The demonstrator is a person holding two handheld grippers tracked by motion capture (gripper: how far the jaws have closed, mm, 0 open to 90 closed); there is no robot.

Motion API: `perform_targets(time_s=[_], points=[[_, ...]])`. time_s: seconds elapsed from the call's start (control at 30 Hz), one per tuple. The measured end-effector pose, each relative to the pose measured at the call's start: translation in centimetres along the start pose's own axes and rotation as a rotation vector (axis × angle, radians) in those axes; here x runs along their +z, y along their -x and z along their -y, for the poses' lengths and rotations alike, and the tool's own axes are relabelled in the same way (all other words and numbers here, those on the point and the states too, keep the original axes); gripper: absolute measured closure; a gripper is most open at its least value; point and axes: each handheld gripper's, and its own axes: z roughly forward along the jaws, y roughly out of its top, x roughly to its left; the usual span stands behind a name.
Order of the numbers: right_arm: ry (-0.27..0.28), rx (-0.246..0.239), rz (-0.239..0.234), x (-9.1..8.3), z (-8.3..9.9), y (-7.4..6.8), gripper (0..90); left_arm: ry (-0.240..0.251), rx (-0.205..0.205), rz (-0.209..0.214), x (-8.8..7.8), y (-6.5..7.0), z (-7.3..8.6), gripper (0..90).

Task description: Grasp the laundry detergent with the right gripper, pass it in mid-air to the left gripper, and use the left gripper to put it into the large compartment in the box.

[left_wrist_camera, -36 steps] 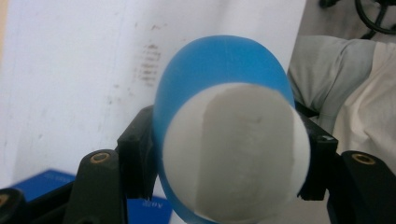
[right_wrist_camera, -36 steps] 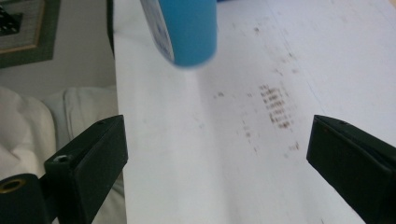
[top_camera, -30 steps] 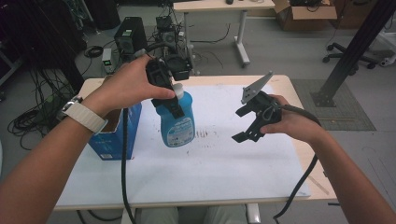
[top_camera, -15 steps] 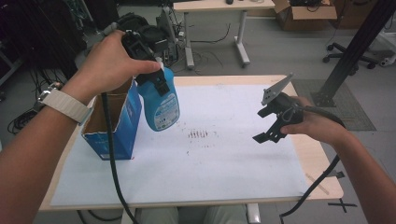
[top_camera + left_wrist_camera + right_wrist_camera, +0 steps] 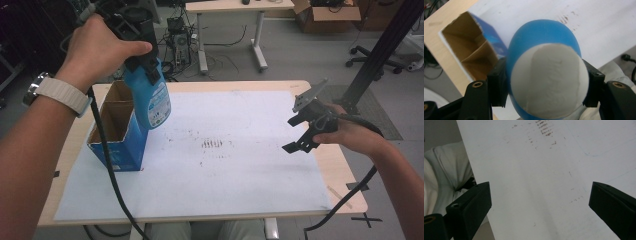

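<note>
High view: left gripper clamps blue bottle, airborne at box's 2 o'clock rim. Right gripper jaws wide, empty. Likely next: centre bottle over opening, lower.

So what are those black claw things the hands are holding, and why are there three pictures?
They are tongs: tools a person squeezes to grab things. One picture comes from a camera up high, looking down on the table. The other two come from small cameras riding on each tool, looking along its black jaws.

The left tongs are clamped on a blue bottle with a white cap, lifted above an open blue cardboard box. The box stands on a white sheet with some dark smudges. The right tongs are open, holding nothing, above the sheet.
</note>
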Motion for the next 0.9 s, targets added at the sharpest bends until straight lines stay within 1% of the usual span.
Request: perform_targets(time_s=[0.03, 0.07, 0.2, 0.33, 0.4, 0.47, 0.5, 0.6, 0.67, 0.8, 0.9], points=[[-0.002, 0.004, -0.001, 0.0, 0.1, 0.0, 4.4, -0.006, -0.011, -0.007, -0.2, -0.3, 0.0, 37.6], [-0.002, 0.004, 0.002, -0.1, 0.2, 0.0, 4.4, -0.001, -0.03, -0.011, -0.3, -0.5, 0.0, 37.6], [-0.002, 0.011, 0.005, -0.2, 0.4, 0.2, 4.3, -0.002, -0.081, -0.029, -0.9, -1.5, 0.1, 37.6], [-0.006, 0.006, 0.001, -0.2, 0.4, 0.3, 4.3, 0.006, -0.143, -0.034, -1.3, -2.3, 0.4, 37.6], [-0.008, 0.002, -0.002, -0.2, 0.3, 0.3, 4.3, 0.013, -0.182, -0.038, -1.5, -2.9, 0.7, 37.6], [-0.012, 0.001, -0.007, -0.1, 0.3, 0.4, 4.4, 0.011, -0.205, -0.04, -1.5, -3.3, 0.9, 37.6], [-0.014, 0.002, -0.008, 0.0, 0.4, 0.4, 4.4, 0.012, -0.223, -0.043, -1.6, -3.6, 1.0, 37.6], [-0.024, 0.007, -0.007, 0.1, 0.4, 0.5, 4.4, 0.01, -0.254, -0.055, -1.6, -4.3, 1.4, 37.6], [-0.022, 0.008, -0.008, 0.2, 0.5, 0.6, 4.4, 0.012, -0.276, -0.066, -1.6, -4.8, 1.6, 37.7], [-0.018, 0.009, -0.004, 0.0, 0.6, 0.4, 4.4, 0.03, -0.315, -0.089, -1.7, -5.6, 2.3, 37.7], [-0.011, 0.006, 0.001, -0.3, 0.7, 0.2, 4.5, 0.026, -0.331, -0.096, -1.7, -6.3, 2.6, 37.6]])
